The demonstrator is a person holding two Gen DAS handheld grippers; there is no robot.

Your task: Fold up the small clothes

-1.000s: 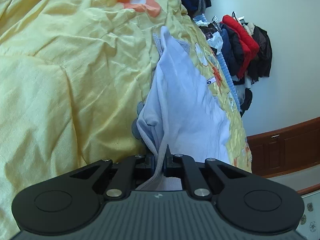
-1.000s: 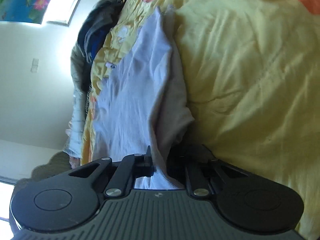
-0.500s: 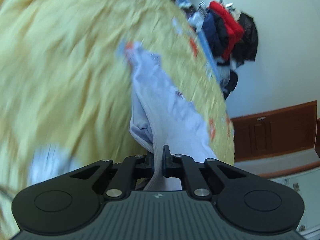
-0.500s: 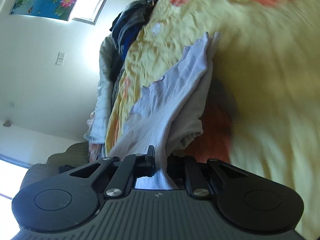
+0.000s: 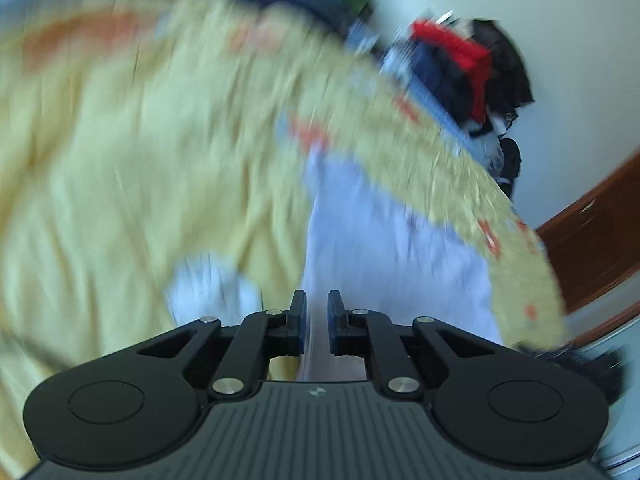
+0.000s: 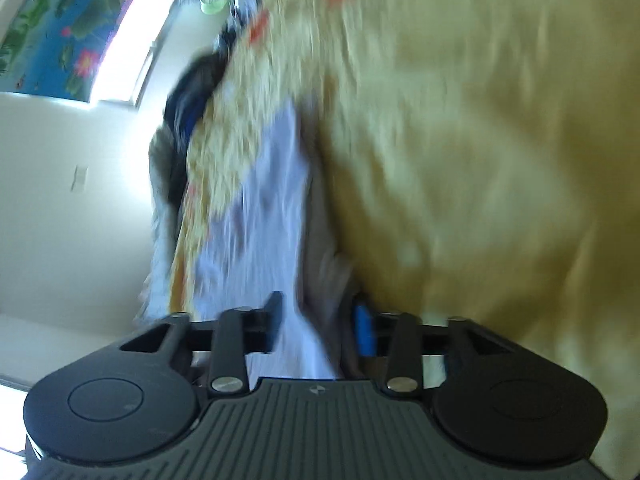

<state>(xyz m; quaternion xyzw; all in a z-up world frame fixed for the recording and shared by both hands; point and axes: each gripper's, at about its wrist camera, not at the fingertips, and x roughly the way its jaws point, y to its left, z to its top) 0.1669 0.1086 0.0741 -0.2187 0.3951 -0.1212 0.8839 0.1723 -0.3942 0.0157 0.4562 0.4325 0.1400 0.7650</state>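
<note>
Fold under way: both the left claw (image 5: 317,312) and right claw (image 6: 316,320) spread around the white garment (image 5: 392,248) on the yellow bedspread (image 5: 140,160), folding apparently unfinished.

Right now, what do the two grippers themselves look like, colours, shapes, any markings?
Both the left gripper and right gripper are matte black: a ribbed dark grey centre plate with a small pale logo, round lobes either side, linkage arms with silver pivot pins. The right one shows a blue pad inside one finger. No cables or sleeves visible.
</note>
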